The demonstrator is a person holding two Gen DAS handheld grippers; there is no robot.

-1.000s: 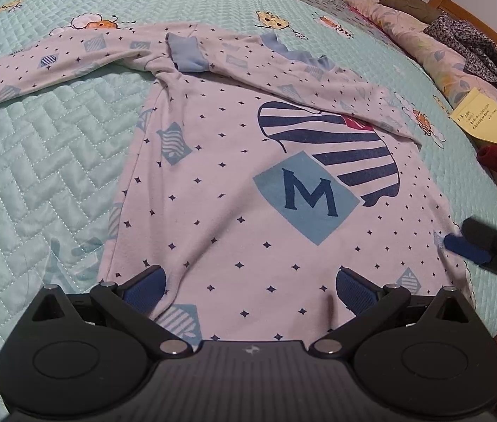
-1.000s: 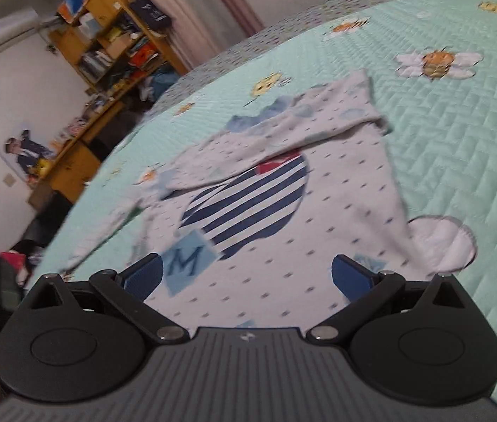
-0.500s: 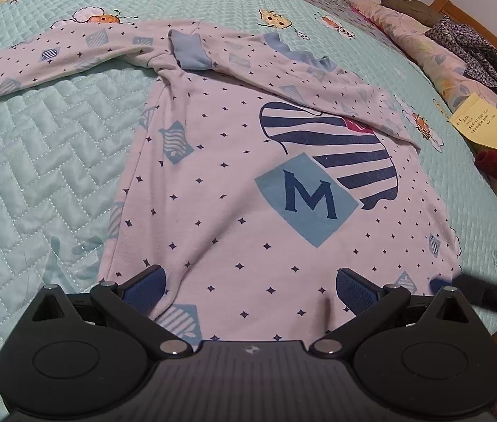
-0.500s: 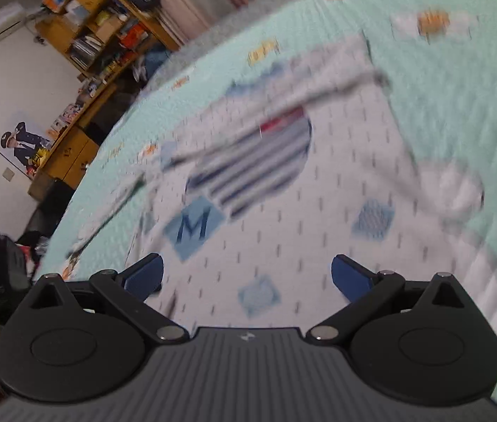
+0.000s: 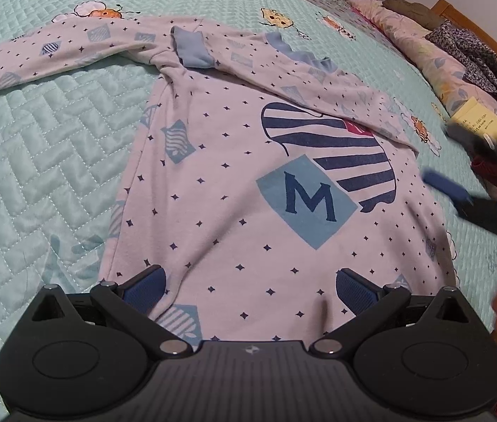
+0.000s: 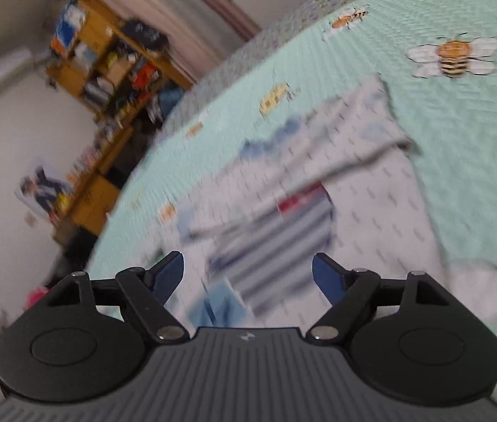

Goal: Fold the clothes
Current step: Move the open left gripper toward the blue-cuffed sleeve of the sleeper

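Two grippers work one top (image 5: 234, 190) on the quilt (image 5: 37, 161): it lies front-up, body spread flat, hem nearest my left gripper (image 5: 250, 283), one sleeve (image 5: 283, 81) already crossed over the chest from 2 o'clock toward 11, the other sleeve (image 5: 48, 56) trailing out to 9 o'clock. My left gripper hovers over the hem with its jaws wide apart and nothing between them. My right gripper (image 6: 248, 274), seen blurred at 3 o'clock in the left view beside the top's side edge, is closing its jaws, yet they are apart and I see no cloth pinched in its own blurred view. I judge the sleeve-folding stage is half done. Next, I reckon, one gripper must take the outstretched sleeve near its cuff, out of frame at 9 o'clock, and lay it across the chest, then both take the hem corners to fold upward toward the collar (image 5: 192, 49).
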